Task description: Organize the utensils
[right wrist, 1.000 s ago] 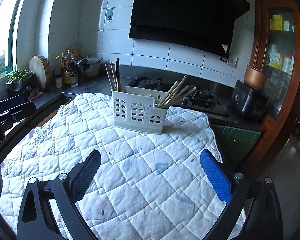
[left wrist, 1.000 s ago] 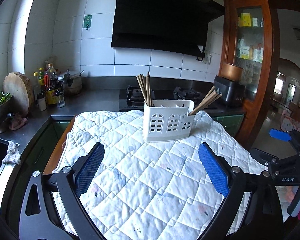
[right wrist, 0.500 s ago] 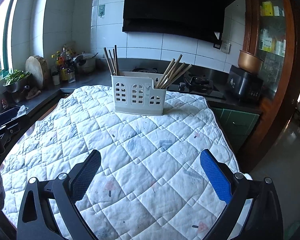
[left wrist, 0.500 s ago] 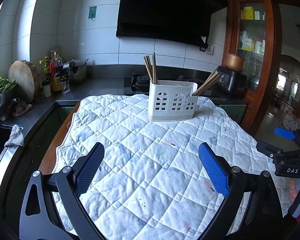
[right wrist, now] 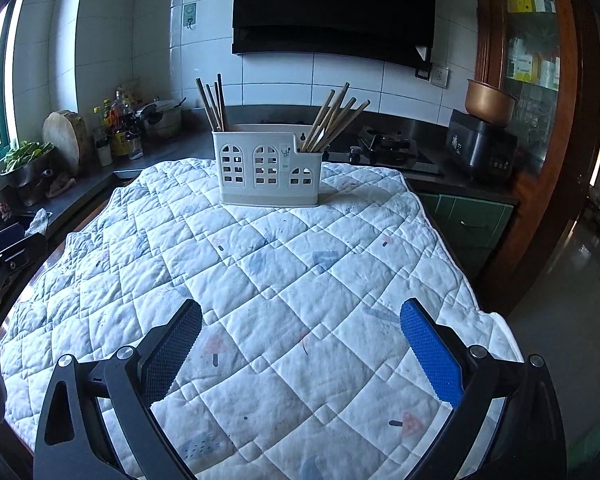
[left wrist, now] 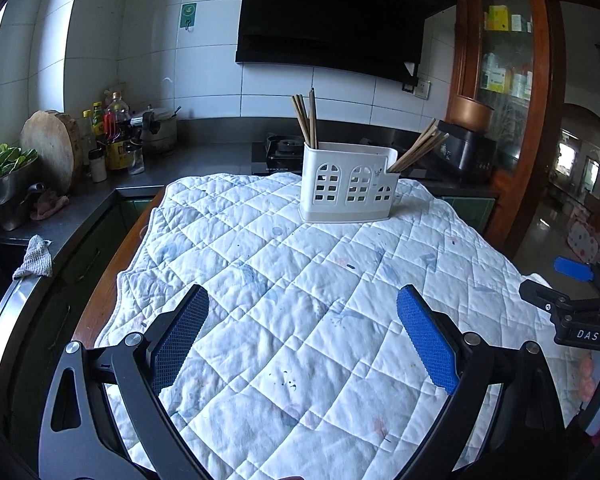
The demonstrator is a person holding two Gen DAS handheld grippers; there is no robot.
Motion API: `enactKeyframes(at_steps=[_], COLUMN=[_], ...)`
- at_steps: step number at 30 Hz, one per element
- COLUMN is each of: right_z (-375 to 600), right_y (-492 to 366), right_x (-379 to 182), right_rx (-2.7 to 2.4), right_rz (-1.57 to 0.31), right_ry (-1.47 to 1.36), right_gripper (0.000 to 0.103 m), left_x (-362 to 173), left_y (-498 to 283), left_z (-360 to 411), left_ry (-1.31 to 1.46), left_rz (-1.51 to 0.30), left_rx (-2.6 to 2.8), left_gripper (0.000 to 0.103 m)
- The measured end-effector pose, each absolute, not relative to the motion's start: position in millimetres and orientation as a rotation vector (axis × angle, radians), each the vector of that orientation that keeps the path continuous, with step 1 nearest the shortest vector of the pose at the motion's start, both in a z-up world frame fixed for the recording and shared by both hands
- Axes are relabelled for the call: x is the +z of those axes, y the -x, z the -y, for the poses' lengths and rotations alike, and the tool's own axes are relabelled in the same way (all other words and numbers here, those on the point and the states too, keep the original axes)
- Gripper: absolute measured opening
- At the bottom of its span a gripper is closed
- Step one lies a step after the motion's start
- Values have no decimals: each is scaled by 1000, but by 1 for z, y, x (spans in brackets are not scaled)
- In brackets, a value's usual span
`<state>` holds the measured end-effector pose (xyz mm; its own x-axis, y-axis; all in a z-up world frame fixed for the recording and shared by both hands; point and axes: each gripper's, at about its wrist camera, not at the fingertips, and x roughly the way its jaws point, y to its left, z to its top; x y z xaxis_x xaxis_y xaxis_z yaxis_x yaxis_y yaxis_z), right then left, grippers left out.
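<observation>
A white slotted utensil holder stands at the far end of the quilted white cloth; it also shows in the right wrist view. Dark chopsticks stand upright in its left compartment and lighter chopsticks lean out of its right one. In the right wrist view the same two bundles show, dark and light. My left gripper is open and empty over the near cloth. My right gripper is open and empty, well short of the holder.
A dark counter runs behind with bottles, a pot, a round wooden board and a bowl of greens. A stove and black appliance sit behind on the right. The table's wooden edge shows left.
Both grippers have drawn back from the holder, which now looks smaller and farther away. Both stayed open and empty.
</observation>
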<state>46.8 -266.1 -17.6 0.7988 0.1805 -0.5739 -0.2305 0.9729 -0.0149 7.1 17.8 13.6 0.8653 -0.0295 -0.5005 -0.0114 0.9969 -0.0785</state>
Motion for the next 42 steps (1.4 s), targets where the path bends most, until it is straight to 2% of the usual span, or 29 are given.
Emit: enactKeyframes(at_steps=[42], right_z=[264], right_y=[-44], right_x=[-17], right_rx=[246], right_rz=[-611], right_ry=[79], right_gripper=[96], left_x=[5], left_y=[-6], left_z=[-9], left_ry=[44], left_rz=[-545], left_rx=[-29], left_gripper=[94])
